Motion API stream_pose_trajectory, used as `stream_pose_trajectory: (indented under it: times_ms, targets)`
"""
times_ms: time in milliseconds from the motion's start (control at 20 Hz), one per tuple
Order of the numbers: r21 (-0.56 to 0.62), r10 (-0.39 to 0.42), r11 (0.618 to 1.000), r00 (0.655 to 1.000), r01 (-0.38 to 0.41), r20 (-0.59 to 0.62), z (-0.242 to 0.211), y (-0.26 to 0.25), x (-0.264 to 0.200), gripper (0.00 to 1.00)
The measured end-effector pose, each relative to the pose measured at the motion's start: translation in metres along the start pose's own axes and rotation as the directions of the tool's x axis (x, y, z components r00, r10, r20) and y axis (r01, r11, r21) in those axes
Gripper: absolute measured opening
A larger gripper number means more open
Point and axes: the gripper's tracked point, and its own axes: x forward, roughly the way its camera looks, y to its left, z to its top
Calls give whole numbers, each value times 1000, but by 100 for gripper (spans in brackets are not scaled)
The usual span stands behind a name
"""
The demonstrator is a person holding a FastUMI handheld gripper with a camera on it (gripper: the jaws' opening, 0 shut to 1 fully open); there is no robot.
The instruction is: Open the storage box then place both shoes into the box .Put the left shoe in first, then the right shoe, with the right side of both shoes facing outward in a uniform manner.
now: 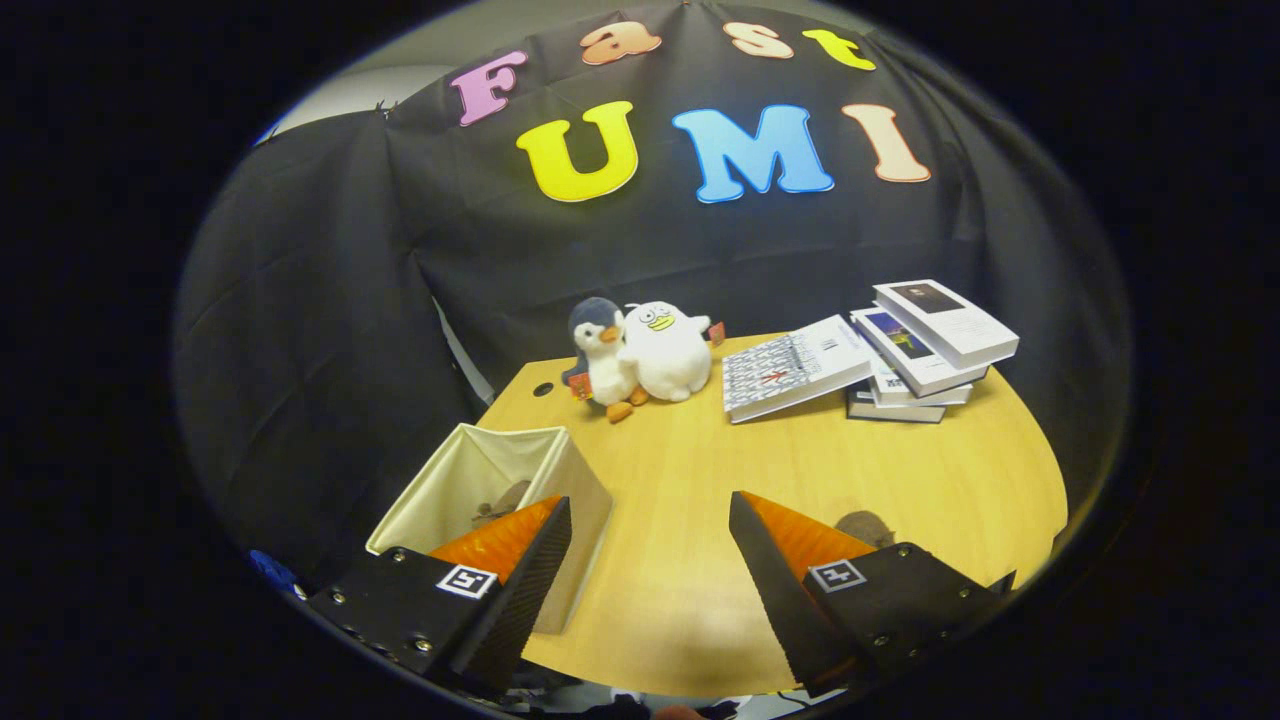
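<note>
Gripper view: tool (650, 520) is hovering above the desk (700, 480), fingers standing wide apart, nothing between them. Storage box (490, 490) is sitting open-topped on the desk's near left part, its right wall partly hidden behind the left finger (520, 570); something dark is lying inside, can't tell what. Beyond the fingers, two plush penguins (640, 355) are leaning together, and a stack of books (880, 355) is sitting to their right.
</note>
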Motion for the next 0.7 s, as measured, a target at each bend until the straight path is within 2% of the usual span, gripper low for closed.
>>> stream_pose_trajectory:
  times_ms: [150,700]
  targets:
    - [-22,-56,998,998,55,-12,-12,-39,-3,98]
    - [-32,-177,984,981,175,-76,-58,-139,-6,98]
